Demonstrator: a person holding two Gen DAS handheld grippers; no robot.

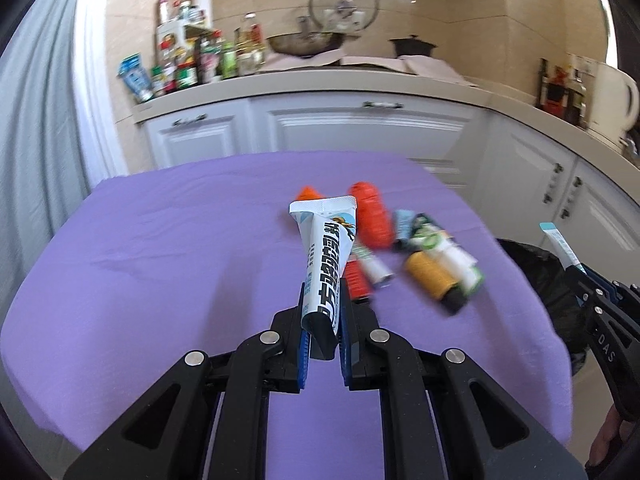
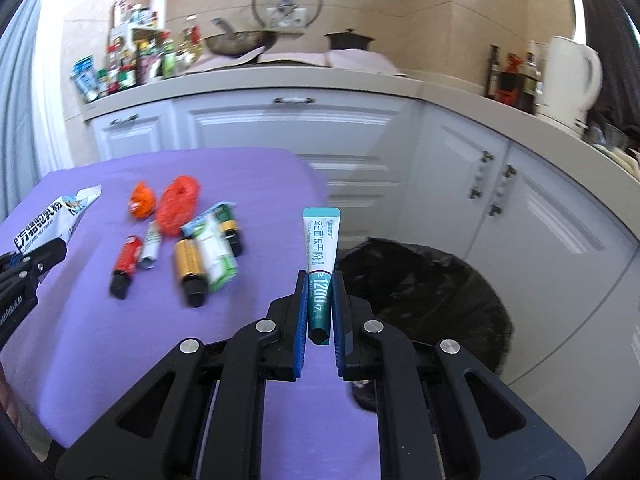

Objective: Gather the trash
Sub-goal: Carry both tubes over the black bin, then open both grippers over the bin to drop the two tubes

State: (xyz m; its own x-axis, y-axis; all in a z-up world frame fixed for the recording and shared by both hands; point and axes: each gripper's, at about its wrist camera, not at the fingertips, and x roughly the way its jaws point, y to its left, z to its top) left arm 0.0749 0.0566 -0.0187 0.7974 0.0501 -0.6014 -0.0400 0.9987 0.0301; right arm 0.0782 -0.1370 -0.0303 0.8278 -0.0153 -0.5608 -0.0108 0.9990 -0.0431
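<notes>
My left gripper (image 1: pixel 323 304) is shut on a white sachet with black lettering (image 1: pixel 328 256) and holds it above the purple table (image 1: pixel 160 248). My right gripper (image 2: pixel 319 280) is shut on a teal and white sachet (image 2: pixel 322 248) near the table's right edge, beside a black-lined trash bin (image 2: pixel 432 292). On the table lie several pieces of trash: an orange wrapper (image 2: pixel 141 200), a red bag (image 2: pixel 178 202), a red tube (image 2: pixel 127 262), a gold tube (image 2: pixel 190 266) and green-white packets (image 2: pixel 214 252). The left gripper and its sachet also show in the right wrist view (image 2: pixel 56 216).
White kitchen cabinets (image 2: pixel 288 128) stand behind the table. The counter holds bottles (image 2: pixel 132 60), a wok (image 2: pixel 240 42), a black pot (image 2: pixel 348 40) and a white kettle (image 2: pixel 568 76). The bin (image 1: pixel 548 280) stands on the floor to the right of the table.
</notes>
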